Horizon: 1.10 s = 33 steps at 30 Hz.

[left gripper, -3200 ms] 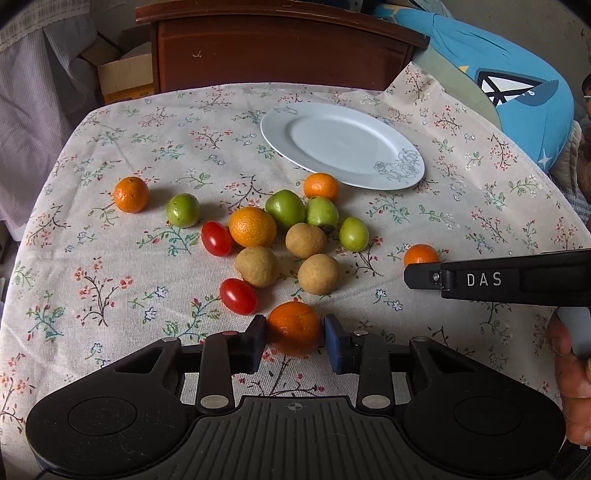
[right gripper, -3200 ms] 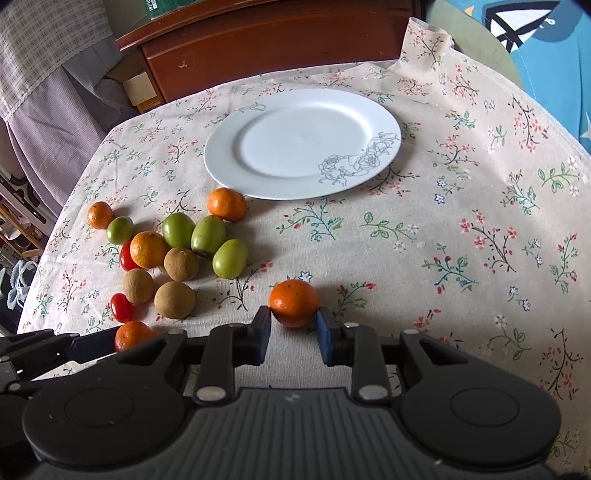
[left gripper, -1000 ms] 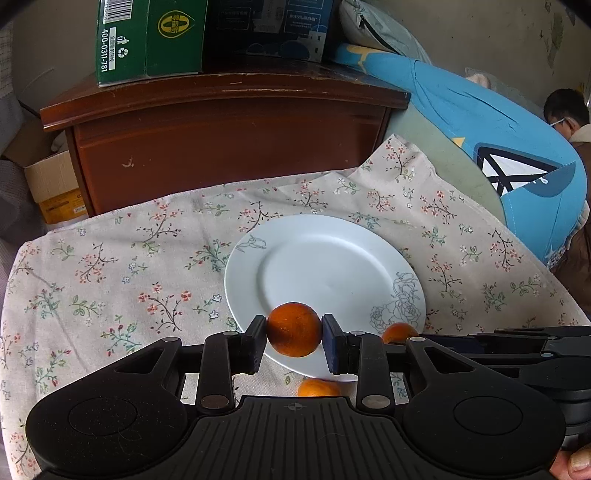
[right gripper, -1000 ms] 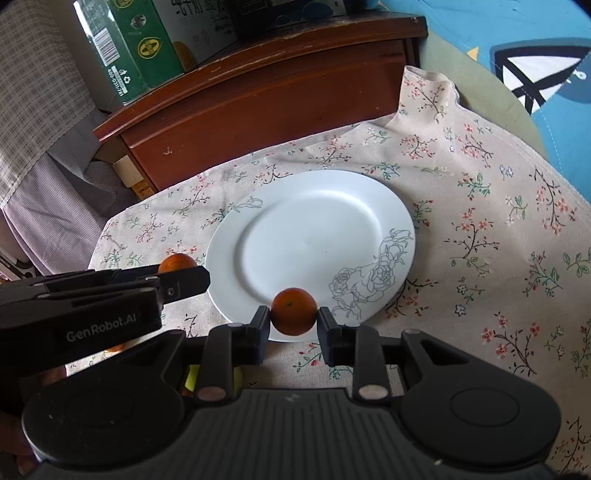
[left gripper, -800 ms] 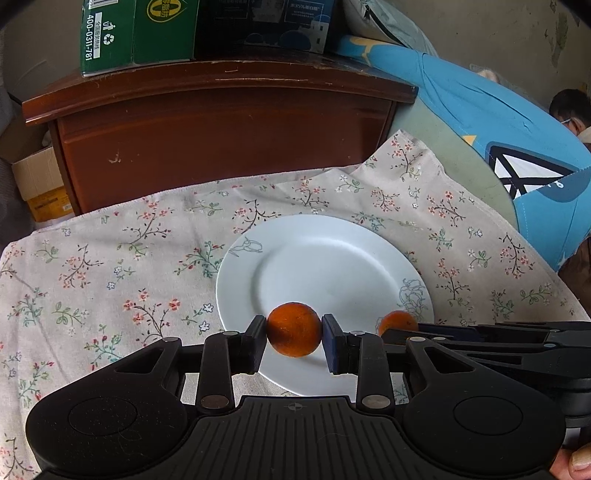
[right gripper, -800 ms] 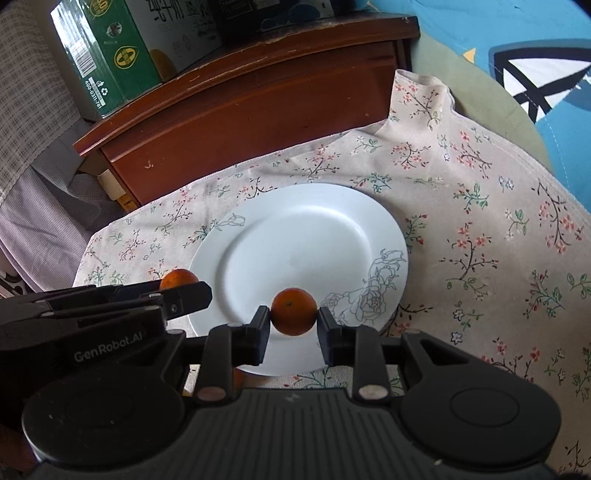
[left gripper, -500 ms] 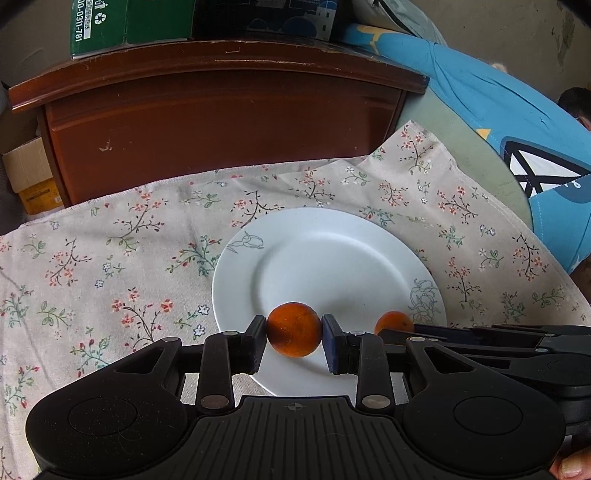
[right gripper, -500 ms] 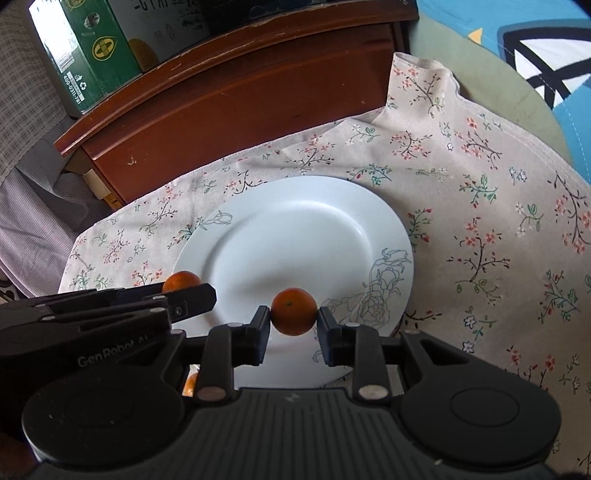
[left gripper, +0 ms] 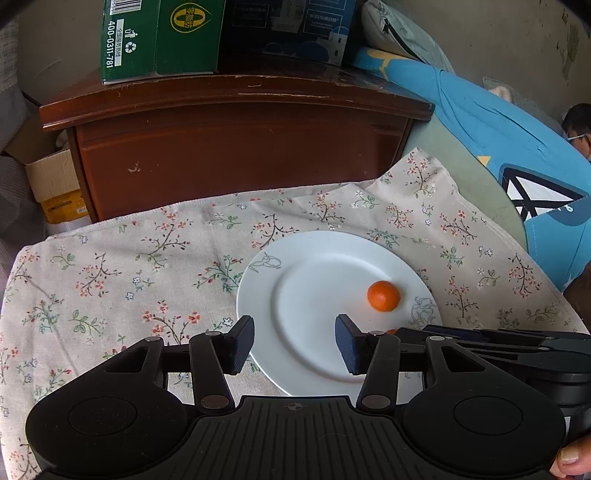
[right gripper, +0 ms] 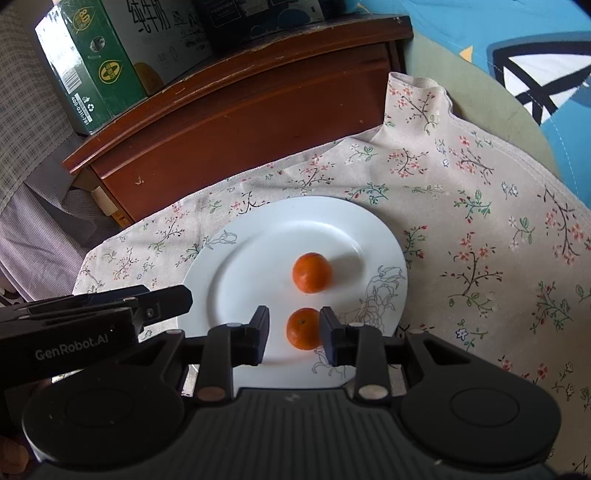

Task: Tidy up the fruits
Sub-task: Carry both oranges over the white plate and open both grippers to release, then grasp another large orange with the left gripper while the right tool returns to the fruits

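Right wrist | right claw slack around tangerine on plate | left claw wide, empty

A dark wooden cabinet is standing behind the floral tablecloth. On the cabinet a green carton is sitting beside a dark blue box. Left of the cabinet a cardboard box is resting low; right of it blue fabric is draping down.
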Each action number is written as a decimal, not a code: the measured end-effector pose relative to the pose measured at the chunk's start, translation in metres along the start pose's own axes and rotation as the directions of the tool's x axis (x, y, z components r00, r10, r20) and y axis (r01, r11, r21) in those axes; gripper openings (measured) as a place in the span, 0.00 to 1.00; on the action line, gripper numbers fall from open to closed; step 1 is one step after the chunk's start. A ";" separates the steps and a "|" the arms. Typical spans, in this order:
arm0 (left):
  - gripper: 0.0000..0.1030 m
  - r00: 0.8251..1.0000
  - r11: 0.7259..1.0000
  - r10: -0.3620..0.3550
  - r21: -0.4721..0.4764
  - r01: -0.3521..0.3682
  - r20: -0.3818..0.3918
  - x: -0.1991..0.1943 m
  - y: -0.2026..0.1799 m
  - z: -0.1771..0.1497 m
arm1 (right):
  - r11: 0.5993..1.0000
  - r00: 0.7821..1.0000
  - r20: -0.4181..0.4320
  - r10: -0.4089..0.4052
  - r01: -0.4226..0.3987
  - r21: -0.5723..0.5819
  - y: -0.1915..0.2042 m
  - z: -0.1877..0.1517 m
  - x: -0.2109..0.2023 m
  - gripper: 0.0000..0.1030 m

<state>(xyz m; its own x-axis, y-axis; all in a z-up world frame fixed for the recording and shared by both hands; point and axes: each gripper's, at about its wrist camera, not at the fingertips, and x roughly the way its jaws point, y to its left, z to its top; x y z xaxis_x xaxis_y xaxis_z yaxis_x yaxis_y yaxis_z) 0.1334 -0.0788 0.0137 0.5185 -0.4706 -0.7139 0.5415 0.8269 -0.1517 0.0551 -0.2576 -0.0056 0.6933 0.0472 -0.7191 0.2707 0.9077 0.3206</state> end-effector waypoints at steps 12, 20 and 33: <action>0.46 0.998 0.998 0.043 -0.044 -0.045 -0.035 -0.032 0.026 -0.014 | 0.999 0.998 -0.035 0.046 -0.046 0.006 -0.008 -0.013 -0.021 0.33; 0.46 0.995 0.994 0.091 -0.063 -0.093 -0.044 -0.051 0.047 -0.025 | 0.996 0.995 -0.067 0.069 -0.072 -0.054 0.004 -0.027 -0.029 0.34; 0.46 0.983 0.979 0.168 -0.108 -0.175 -0.072 -0.068 0.086 -0.063 | 0.992 0.991 -0.109 0.074 -0.085 -0.098 0.021 -0.060 -0.042 0.34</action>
<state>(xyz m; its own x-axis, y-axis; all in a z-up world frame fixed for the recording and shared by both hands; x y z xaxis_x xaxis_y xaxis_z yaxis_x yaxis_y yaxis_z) 0.1024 0.0437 0.0061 0.5532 -0.3018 -0.7765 0.3676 0.9248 -0.0975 -0.0084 -0.2153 -0.0052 0.6345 0.1599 -0.7562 0.1442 0.9367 0.3191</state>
